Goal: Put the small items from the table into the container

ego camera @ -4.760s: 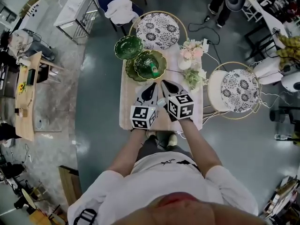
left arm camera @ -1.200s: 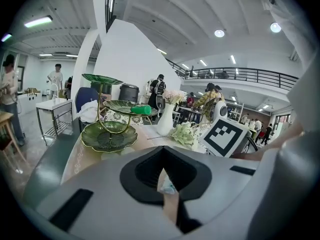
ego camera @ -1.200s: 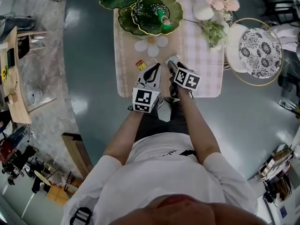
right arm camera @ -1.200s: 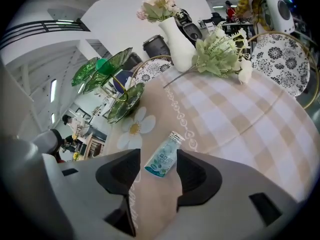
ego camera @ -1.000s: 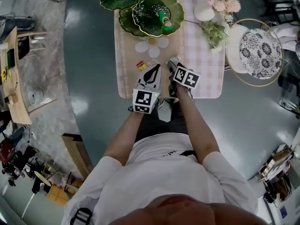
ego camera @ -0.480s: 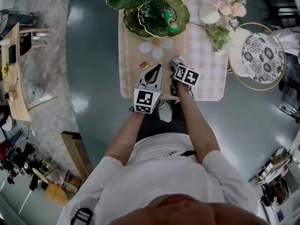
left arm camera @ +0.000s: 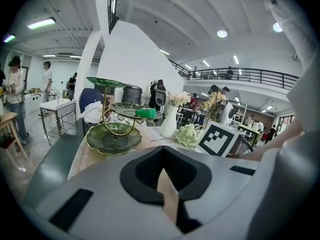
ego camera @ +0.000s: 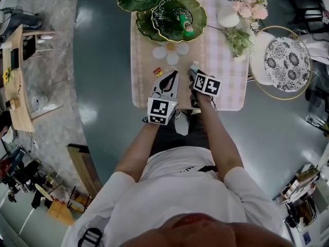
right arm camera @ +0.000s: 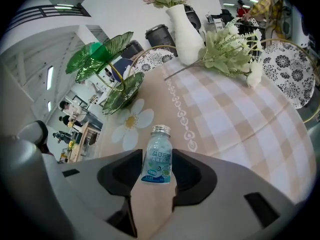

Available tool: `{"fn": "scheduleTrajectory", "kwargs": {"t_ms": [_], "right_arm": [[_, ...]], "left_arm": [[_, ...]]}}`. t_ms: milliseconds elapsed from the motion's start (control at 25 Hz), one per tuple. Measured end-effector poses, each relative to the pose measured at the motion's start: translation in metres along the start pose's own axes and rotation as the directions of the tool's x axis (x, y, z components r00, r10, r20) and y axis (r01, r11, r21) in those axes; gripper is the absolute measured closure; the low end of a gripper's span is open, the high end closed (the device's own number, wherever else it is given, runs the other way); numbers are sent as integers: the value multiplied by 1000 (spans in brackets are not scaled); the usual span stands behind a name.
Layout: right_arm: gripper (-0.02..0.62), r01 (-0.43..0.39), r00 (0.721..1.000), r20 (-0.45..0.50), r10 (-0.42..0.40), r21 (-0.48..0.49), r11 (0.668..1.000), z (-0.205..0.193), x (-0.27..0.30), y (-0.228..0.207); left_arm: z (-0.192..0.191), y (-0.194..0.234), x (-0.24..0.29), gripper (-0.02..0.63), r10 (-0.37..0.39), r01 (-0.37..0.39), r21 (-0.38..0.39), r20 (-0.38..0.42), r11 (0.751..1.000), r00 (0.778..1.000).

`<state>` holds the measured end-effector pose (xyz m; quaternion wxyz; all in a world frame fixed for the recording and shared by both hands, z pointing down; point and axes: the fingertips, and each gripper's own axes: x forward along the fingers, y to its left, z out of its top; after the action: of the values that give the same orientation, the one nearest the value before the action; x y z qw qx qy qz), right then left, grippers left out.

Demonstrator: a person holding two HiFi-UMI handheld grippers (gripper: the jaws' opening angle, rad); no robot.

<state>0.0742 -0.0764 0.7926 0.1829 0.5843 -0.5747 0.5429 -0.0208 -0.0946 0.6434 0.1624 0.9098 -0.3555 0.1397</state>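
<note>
Bottle (right arm camera: 157,151) between closing jaws of right tool (right arm camera: 156,176), pitched steeply down.

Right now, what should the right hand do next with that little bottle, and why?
Probably finish closing, then lift. The bottle stands upright on the table between the fingers of the right gripper, which are closing but seem not to press it yet. The green dish lies farther along the table.

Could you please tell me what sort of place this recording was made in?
Probably a large open workshop or lab hall: a railed mezzanine, a workbench on the polished floor, and a staged table with flowers.
</note>
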Motion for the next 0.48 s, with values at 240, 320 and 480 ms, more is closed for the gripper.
{"fn": "scheduleTrajectory", "kwargs": {"t_ms": [240, 320, 480], "right_arm": [[397, -47, 999, 25, 48, -13, 999, 5, -23, 6], [397, -61, 997, 35, 62, -15, 998, 7, -32, 9], [397, -82, 995, 47, 83, -20, 996, 10, -48, 14]], "left_arm": [[5, -13, -4, 600, -3, 3, -1, -1, 1000, 1000], [7, -18, -6, 600, -3, 3, 1, -2, 1000, 1000], [15, -25, -8, 600, -1, 1, 6, 4, 1000, 1000]]}}
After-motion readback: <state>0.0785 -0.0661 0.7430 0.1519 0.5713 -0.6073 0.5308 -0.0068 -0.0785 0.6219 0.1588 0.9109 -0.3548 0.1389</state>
